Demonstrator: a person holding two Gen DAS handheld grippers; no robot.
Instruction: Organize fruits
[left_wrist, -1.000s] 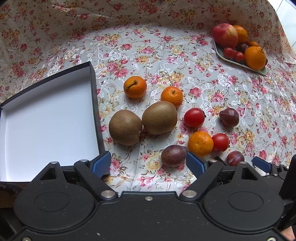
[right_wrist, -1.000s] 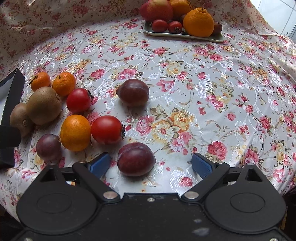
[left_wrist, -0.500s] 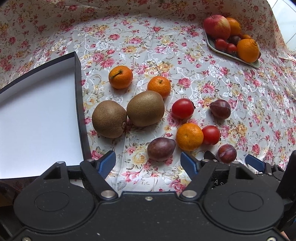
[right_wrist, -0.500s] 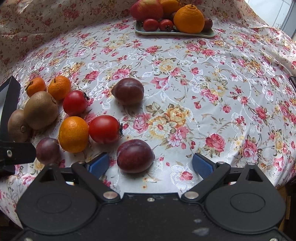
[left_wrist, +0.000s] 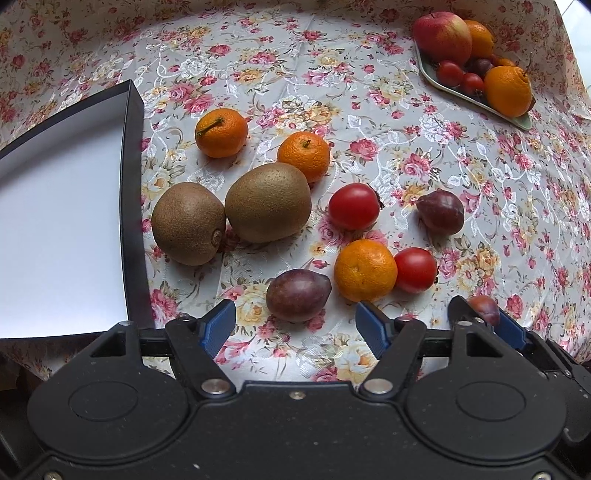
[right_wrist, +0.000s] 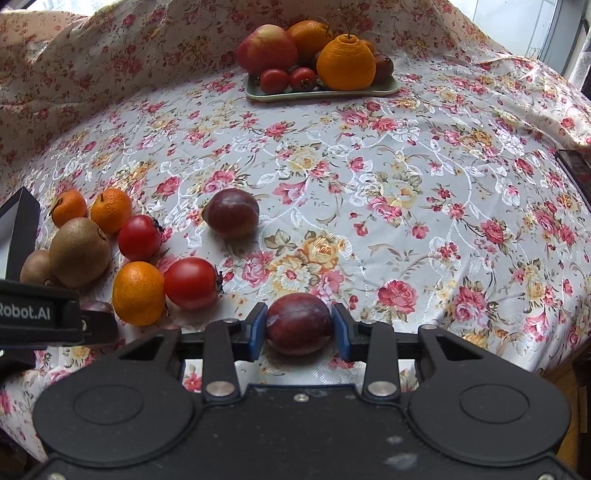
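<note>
Blue pads of your right gripper (right_wrist: 298, 329) pinch a dark plum (right_wrist: 298, 323) resting on the flowered cloth (right_wrist: 406, 184). Your left gripper (left_wrist: 295, 325) hangs spread before another plum (left_wrist: 297, 294), beside the box (left_wrist: 59, 221).

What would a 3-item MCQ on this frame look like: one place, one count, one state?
1. The tray sits:
A. at the cloth's far side
B. inside the box
C. between the kiwis

2. Kiwis on the cloth:
A. one
B. two
C. four

3. The right gripper is:
A. wide open, empty
B. shut on a tomato
C. shut on a plum

Key: A, the tray lies far behind the loose fruit; B, two kiwis touch beside the box; C, both fingers press the plum's sides.
</note>
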